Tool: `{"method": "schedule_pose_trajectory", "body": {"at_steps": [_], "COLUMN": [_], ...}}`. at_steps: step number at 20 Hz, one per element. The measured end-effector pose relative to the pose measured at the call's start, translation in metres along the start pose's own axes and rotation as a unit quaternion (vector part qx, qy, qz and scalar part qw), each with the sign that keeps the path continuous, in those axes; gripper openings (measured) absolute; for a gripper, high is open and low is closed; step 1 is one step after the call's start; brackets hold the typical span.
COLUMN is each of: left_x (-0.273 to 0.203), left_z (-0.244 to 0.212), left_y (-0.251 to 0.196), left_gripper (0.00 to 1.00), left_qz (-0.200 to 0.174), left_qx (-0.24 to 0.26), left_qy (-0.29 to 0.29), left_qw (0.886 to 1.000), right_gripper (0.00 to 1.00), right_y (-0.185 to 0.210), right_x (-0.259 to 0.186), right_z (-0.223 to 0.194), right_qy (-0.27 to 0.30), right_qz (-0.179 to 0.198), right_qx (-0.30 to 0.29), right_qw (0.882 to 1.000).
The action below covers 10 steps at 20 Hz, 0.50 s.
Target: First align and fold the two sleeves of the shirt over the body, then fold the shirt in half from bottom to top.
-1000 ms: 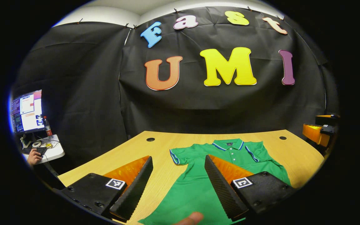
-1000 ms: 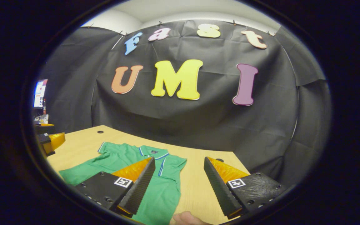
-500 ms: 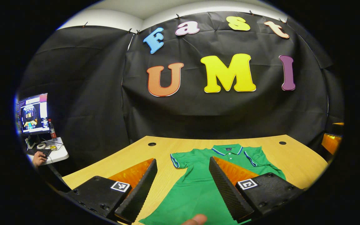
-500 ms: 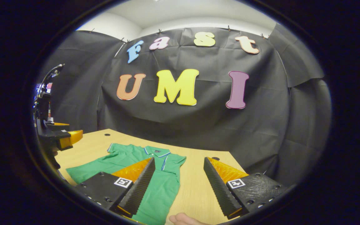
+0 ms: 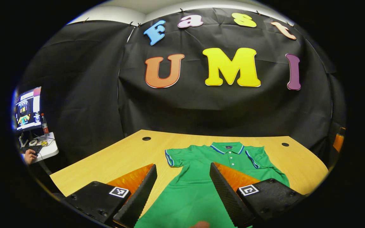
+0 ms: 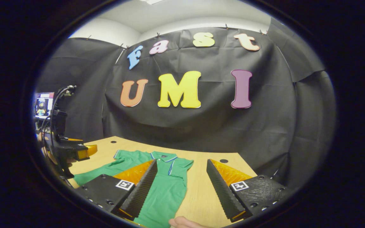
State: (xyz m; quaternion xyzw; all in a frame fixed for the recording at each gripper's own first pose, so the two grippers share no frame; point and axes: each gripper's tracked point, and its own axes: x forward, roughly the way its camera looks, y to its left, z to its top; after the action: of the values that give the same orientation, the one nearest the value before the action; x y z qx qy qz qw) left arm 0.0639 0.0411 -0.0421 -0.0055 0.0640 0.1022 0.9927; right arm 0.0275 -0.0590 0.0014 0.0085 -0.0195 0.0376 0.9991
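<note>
At the bottom of the left gripper view, the left gripper (image 5: 182, 193) stands with its jaws spread wide and nothing between them, raised above the lower body of a green polo shirt (image 5: 198, 177). A fingertip (image 5: 200, 224) shows at the very bottom edge, over the green cloth. In the right gripper view the right gripper (image 6: 181, 186) is likewise wide open and empty, its left finger over the shirt's side and its right finger over bare wood; a bit of a hand (image 6: 182, 222) shows below it.

The polo shirt lies flat and face up on the wooden table (image 5: 119, 158), collar toward the far wall, both short sleeves spread out to the sides, unfolded. Its collar and cuffs carry blue and white trim. Two round holes sit near the table's far edge, one at each far corner.

Farther left in the left gripper view, a small side desk (image 5: 48, 148) bears a monitor (image 5: 27, 109) and a bottle (image 5: 44, 124), with a person's hand (image 5: 29, 156) at a keyboard.
</note>
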Motion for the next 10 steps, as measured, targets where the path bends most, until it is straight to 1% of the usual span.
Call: {"method": "schedule_pose_trajectory", "body": {"at_steps": [3,6,7,10], "left_x": [0.042,0.089,0.106,0.156], "left_z": [0.014,0.014,0.01,-0.014], "left_y": [0.015,0.022,0.024,0.036], "left_gripper": [1.0,1.0,1.0,1.0], "left_qz": [0.018,0.019,0.018,0.035], "left_qx": [0.018,-0.006,-0.011,-0.035], "left_qy": [0.002,0.025,0.038,0.091], "left_qw": [1.0,0.999,0.999,0.995], "right_gripper": [0.96,0.96,0.96,0.95], "right_y": [-0.007,-0.012,-0.014,-0.015], "right_x": [-0.001,-0.002,-0.002,-0.002], "right_z": [0.004,0.008,0.009,0.006], "right_qy": [-0.006,-0.014,-0.015,-0.013], "right_qz": [-0.009,-0.014,-0.014,-0.013], "right_qx": [0.005,0.01,0.013,0.015], "right_qw": [1.0,1.0,1.0,1.0]}}
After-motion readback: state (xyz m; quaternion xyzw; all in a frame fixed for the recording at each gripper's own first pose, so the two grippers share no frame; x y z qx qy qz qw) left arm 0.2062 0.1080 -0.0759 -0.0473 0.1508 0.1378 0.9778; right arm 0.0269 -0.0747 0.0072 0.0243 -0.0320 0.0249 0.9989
